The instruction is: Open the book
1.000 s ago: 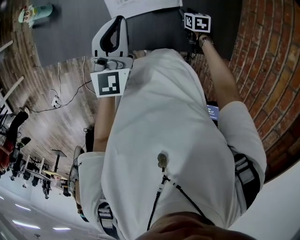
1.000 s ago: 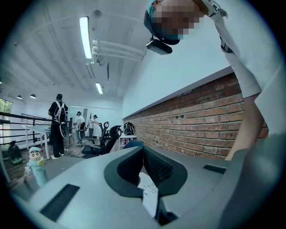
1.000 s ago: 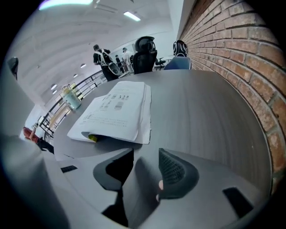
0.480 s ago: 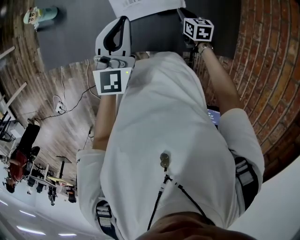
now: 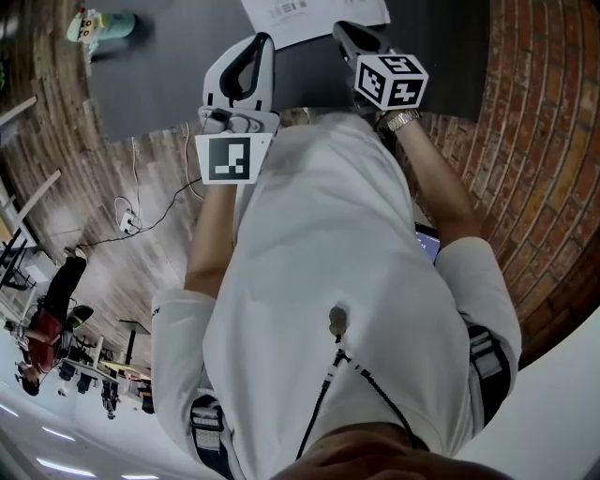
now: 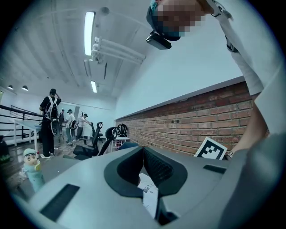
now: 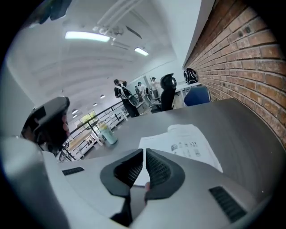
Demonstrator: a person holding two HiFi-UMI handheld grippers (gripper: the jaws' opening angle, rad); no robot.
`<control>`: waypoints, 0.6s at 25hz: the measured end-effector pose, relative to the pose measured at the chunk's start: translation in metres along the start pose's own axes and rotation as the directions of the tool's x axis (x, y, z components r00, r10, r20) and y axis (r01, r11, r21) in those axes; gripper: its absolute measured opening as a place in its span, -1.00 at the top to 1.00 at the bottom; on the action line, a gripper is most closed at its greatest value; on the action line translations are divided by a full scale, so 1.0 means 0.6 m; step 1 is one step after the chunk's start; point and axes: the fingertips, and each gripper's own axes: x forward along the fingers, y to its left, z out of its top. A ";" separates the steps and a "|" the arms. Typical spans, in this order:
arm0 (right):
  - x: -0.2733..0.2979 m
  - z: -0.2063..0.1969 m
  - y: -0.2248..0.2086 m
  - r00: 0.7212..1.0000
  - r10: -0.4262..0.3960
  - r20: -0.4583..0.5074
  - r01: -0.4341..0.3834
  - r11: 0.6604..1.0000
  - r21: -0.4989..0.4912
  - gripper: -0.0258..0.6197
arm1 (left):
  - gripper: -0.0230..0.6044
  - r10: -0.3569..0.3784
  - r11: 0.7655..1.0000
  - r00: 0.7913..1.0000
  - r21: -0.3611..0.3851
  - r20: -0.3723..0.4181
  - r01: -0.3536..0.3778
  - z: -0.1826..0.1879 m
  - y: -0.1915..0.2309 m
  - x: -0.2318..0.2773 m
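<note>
Head view: a white shirt (image 5: 337, 281) fills the centre and blocks the near edge of the table (image 5: 169, 75), which runs dark grey across the top from 10 to 1 o'clock. The book (image 5: 314, 14) lies flat on the table at 12 o'clock, white printed face up. A figurine bottle (image 5: 101, 25) stands at 10 o'clock, well apart from the book. There is a brick wall (image 5: 525, 141) at 3 o'clock and a wood floor (image 5: 103, 272) at 9 o'clock. People (image 6: 49, 116) and office chairs (image 6: 96, 143) are far off in the room.

Left gripper (image 6: 142, 151): the jaws are pressed together at the tips. A strip of white printed paper (image 6: 149, 197) shows in the gap behind the tips, at 6 o'clock of them. The other gripper's marker cube (image 6: 211, 150) sits at 3 o'clock in the left gripper view.

Right gripper (image 7: 145, 154): the jaws have just been closing and now stand together but for a hairline slit. The book spreads on the table just beyond, from 12 to 2 o'clock of the tips. A white sliver shows in the gap under the tips. In the head view its dark front end overlaps the book's near edge.

Hard to make out:
- For either gripper, I cannot tell whether the white in the gap is a pinched page or the book seen through the gap.
- The book's far part is cut off by the upper frame edge in the head view.
- The book's print is too small to read.
</note>
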 end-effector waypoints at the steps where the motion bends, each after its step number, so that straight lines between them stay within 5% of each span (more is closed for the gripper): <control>1: -0.002 0.011 0.024 1.000 0.017 0.019 -0.017 1.000 0.002 0.77 | 0.85 -0.002 1.000 1.000 -0.005 0.003 0.002 0.002 0.006 -0.003; 15: -0.074 0.196 0.240 0.946 0.175 0.272 -0.132 0.977 -0.170 0.77 | 0.85 -0.014 1.000 0.998 -0.014 0.069 0.015 0.074 0.063 -0.031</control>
